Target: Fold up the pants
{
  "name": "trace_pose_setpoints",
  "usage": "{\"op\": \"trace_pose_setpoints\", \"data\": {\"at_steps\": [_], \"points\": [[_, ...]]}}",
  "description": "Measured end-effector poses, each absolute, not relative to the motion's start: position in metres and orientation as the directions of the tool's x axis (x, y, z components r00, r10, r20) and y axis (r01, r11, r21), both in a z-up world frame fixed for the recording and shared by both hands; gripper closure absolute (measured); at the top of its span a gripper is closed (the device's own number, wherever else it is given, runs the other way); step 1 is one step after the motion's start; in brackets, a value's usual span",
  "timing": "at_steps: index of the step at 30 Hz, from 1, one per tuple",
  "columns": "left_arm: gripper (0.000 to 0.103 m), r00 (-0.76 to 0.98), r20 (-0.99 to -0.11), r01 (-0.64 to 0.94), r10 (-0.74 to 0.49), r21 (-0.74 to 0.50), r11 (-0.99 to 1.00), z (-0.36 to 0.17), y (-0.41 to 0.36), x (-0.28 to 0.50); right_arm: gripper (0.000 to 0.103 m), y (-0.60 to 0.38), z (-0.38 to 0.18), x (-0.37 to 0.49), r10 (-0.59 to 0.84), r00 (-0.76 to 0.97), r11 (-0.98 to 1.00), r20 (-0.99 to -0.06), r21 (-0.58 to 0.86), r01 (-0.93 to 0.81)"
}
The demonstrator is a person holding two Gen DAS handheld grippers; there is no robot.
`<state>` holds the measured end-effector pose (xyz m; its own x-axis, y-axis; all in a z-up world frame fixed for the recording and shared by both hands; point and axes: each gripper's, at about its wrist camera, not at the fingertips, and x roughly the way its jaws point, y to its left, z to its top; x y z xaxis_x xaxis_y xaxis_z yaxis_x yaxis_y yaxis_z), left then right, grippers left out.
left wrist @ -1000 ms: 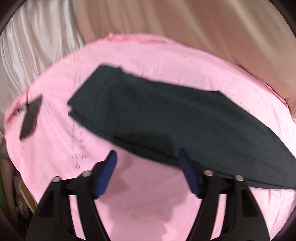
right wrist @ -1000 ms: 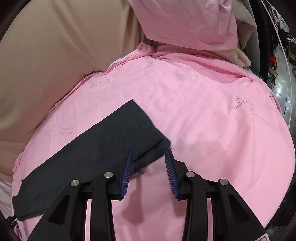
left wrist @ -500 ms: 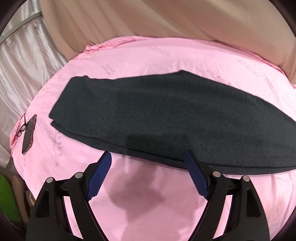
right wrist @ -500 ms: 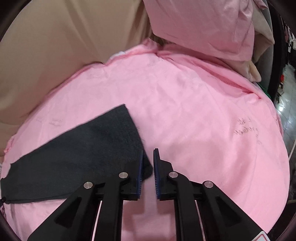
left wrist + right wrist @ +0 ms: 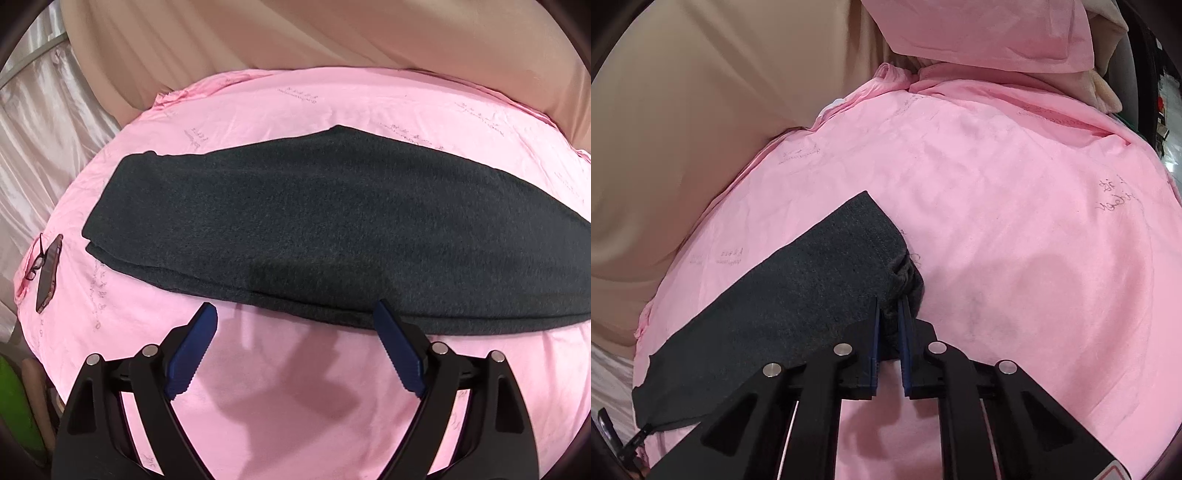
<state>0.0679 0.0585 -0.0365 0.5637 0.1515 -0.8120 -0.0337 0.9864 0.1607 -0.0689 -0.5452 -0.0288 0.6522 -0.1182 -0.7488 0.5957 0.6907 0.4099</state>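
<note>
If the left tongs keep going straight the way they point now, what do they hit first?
Most likely the near edge of the dark pants, which lies just past the left tongs; their jaws are opening with nothing between them. Depth is unclear, so the pink sheet beneath could come first.

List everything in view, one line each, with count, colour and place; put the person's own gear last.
pants: one, dark grey, laid flat and long across the middle of the sheet
sheet: one, pink with small dark writing, covers the bed under the pants
pillow: one, pink, at the head of the bed in the right wrist view
drape: one, beige, behind the far edge of the bed
curtain: one, pale and shiny, to the left of the bed
phone: one, dark, on the left edge of the sheet
glasses: one pair, dark frame, beside the phone
left gripper: one, black with blue pads, jaws opening, nothing between them, at the pants' near edge
right gripper: one, black with blue pads, jaws closing on the pants' end corner
</note>
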Motion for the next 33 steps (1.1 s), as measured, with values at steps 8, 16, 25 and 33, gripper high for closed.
{"op": "trace_pose_setpoints", "data": {"at_steps": [8, 16, 25, 33], "points": [[0.017, 0.589, -0.800, -0.055, 0.113, 0.100, 0.993, -0.031, 0.099, 0.062, 0.094, -0.490, 0.069, -0.043, -0.008, 0.831, 0.731, -0.557, 0.564, 0.385], [0.016, 0.634, -0.770, -0.073, 0.072, 0.033, 0.997, -0.020, 0.139, 0.053, 0.094, -0.307, 0.146, 0.064, 0.264, 0.841, 0.874, -0.472, 0.486, -0.002], [0.015, 0.650, -0.756, -0.113, 0.080, 0.008, 0.994, -0.020, 0.187, 0.036, 0.093, -0.126, 0.035, 0.133, 0.453, 0.571, 0.883, -0.685, 0.435, -0.178], [0.012, 0.643, -0.760, -0.172, 0.091, -0.027, 0.985, -0.027, 0.225, 0.029, 0.051, -0.157, 0.031, 0.068, 0.288, 0.636, 0.942, -0.716, 0.331, -0.053]]}}
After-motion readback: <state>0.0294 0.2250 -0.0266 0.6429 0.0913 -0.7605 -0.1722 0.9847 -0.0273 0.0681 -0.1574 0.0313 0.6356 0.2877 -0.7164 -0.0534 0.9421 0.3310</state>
